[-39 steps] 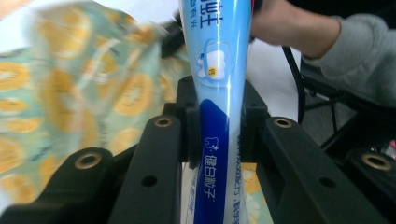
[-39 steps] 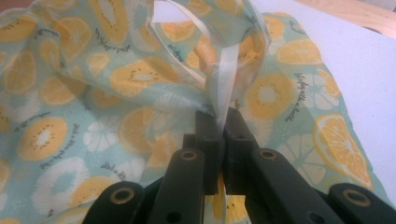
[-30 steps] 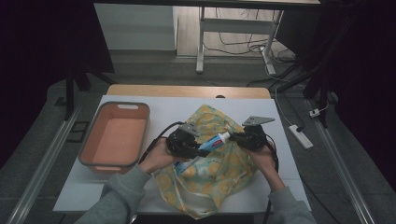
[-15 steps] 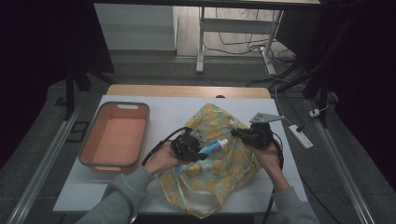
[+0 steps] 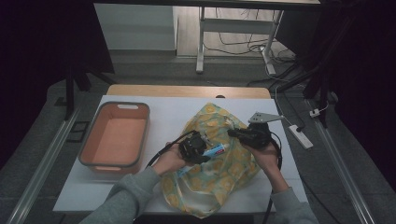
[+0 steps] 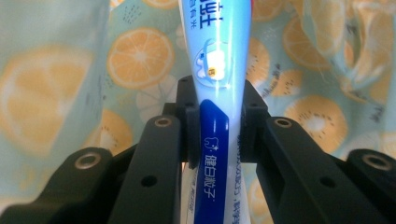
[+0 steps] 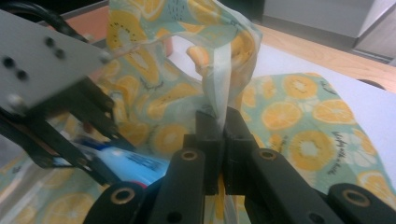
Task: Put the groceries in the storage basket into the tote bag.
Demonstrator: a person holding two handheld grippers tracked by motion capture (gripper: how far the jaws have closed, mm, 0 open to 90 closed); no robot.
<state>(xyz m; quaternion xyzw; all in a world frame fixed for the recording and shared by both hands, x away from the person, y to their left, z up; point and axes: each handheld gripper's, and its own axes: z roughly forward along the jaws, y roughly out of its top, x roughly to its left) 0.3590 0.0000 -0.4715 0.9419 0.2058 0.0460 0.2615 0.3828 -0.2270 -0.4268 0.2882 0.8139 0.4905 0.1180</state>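
— Toothpaste tube (image 6: pixel 219 70), clamped between the jaws of the left gripper (image 5: pixel 198 149), lying above the open orange-print bag (image 5: pixel 219 172) near the bench's middle. Shifted since half a second ago?

— Barely. Still held in the same spot, cap end pointing toward the right gripper (image 5: pixel 236 134). Left hand (image 5: pixel 170 161) drawn a little further back toward the front edge than a second ago.

— And the right side?

— Jaws closed tight on a fold of the bag's pale rim (image 7: pixel 219 100), lifted up off the bench (image 5: pixel 163 109). Raised and pulled further right than a second ago, mouth of the bag stretched wider. Grey three-cornered plate (image 5: pixel 263 116) on top, tilted.

— Around them?

— Orange tray (image 5: pixel 114 137) well apart at the left, grey-rimmed, nothing visible inside. White power strip (image 5: pixel 300 136) on the floor off the right edge, cables and a table leg beyond the far end.

— In the way?

— Bag fabric draped close on both sides of the tube in the left gripper view; left gripper's arm and plate crossing the near left of the right gripper view.
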